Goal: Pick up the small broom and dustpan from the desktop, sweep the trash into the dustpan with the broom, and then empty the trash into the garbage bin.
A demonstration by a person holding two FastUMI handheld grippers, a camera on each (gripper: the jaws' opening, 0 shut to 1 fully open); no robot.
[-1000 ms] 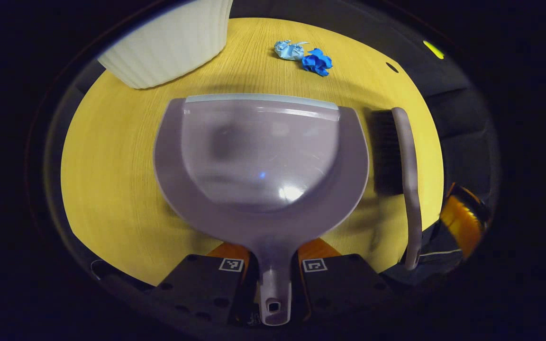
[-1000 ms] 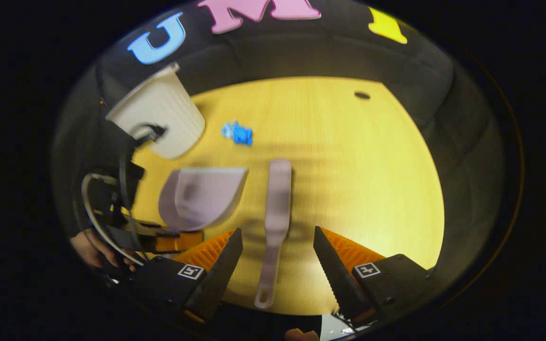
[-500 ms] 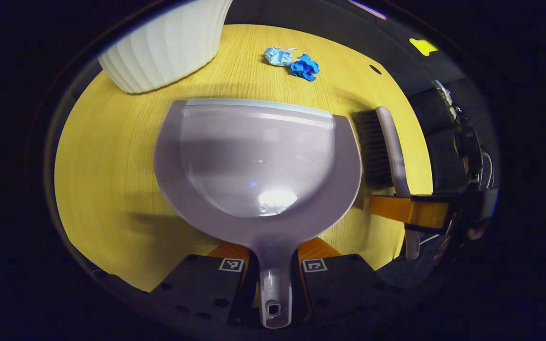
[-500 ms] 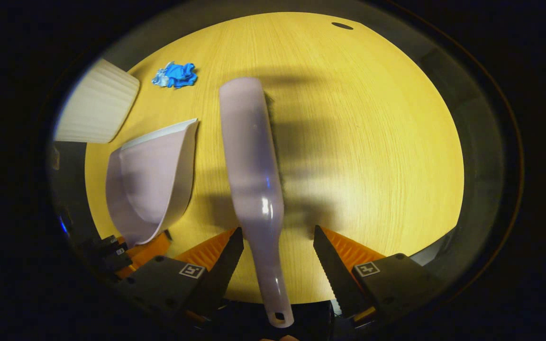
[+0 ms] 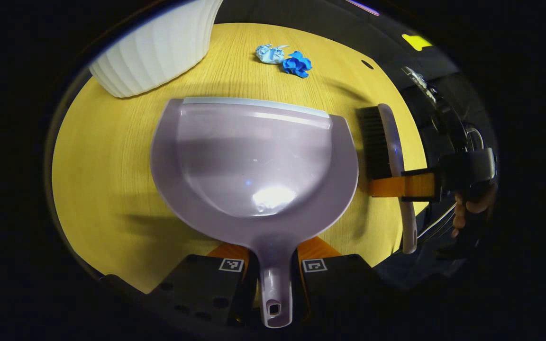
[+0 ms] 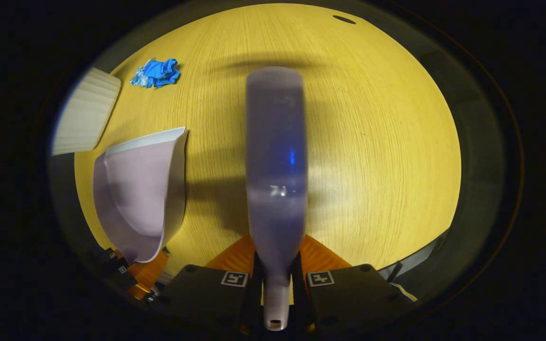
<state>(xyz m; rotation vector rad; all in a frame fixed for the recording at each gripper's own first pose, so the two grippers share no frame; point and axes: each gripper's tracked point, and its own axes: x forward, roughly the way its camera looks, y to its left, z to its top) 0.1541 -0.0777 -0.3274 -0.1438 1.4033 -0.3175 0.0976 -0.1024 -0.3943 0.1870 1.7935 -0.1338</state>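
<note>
Clamping the narrow handle of the pale lilac plastic dustpan [image 5: 254,156], the left gripper [image 5: 273,274] holds its pan low over the yellow wood-grain desktop [image 5: 102,156], lip facing the crumpled blue paper trash [image 5: 285,59] beside the white ribbed garbage bin [image 5: 152,52]. The right gripper [image 6: 277,284] is closed on the handle of the lilac small broom [image 6: 277,156] (both tools gripped at the handle end, presumably for reach). Sweeping is not yet begun.

At the bottom of the left gripper view, the left gripper [image 5: 275,272] has dark blocky housings, each bearing a small square black-and-white marker, with round holes in the casing. The right gripper [image 6: 277,279] at the bottom of the right gripper view carries matching markers. At the right edge of the left gripper view, a hand [image 5: 473,208] sits beside grey cables and dark hardware.
</note>
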